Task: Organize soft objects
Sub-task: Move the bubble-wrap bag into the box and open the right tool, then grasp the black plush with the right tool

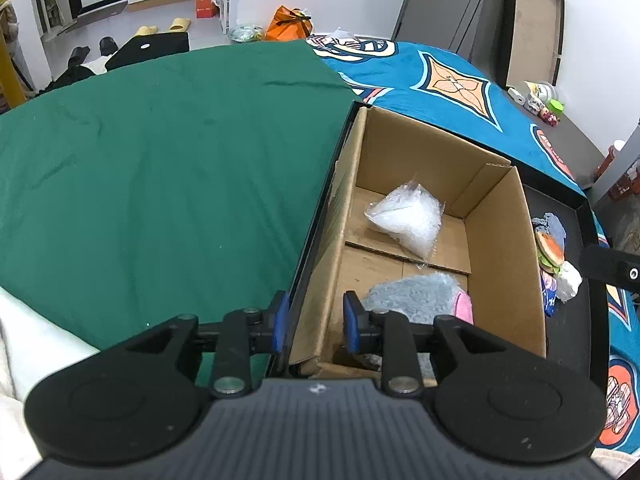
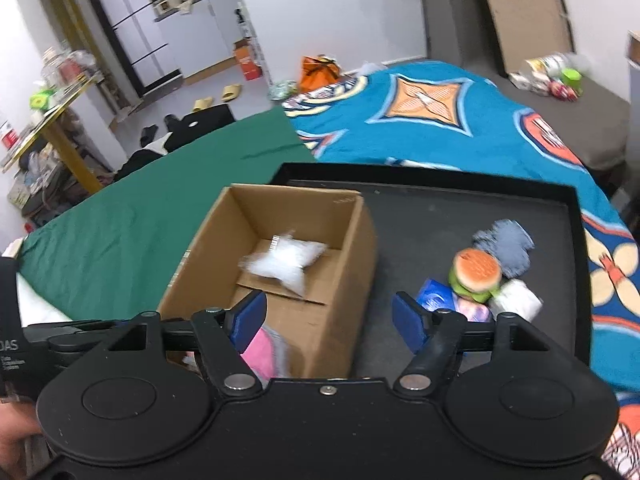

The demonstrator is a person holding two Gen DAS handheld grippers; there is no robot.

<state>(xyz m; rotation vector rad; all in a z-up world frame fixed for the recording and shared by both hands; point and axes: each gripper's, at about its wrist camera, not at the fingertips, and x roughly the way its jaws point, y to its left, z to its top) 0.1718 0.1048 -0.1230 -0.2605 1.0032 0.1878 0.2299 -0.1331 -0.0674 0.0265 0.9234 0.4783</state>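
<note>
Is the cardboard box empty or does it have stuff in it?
Not empty. The cardboard box stands open on top, with a clear plastic bag and a fluffy grey and pink toy on its floor.

Blurred bag (image 2: pixel 282 262) in box (image 2: pixel 320 320).

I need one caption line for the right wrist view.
Open right gripper above brown cardboard box holding a clear plastic bag; toy burger waits on black tray.

Both wrist cameras looked steeply down, close over cardboard box (image 1: pixel 420 240) (image 2: pixel 280 280) on black tray (image 2: pixel 440 208); left from box's left edge, right from near side.
</note>
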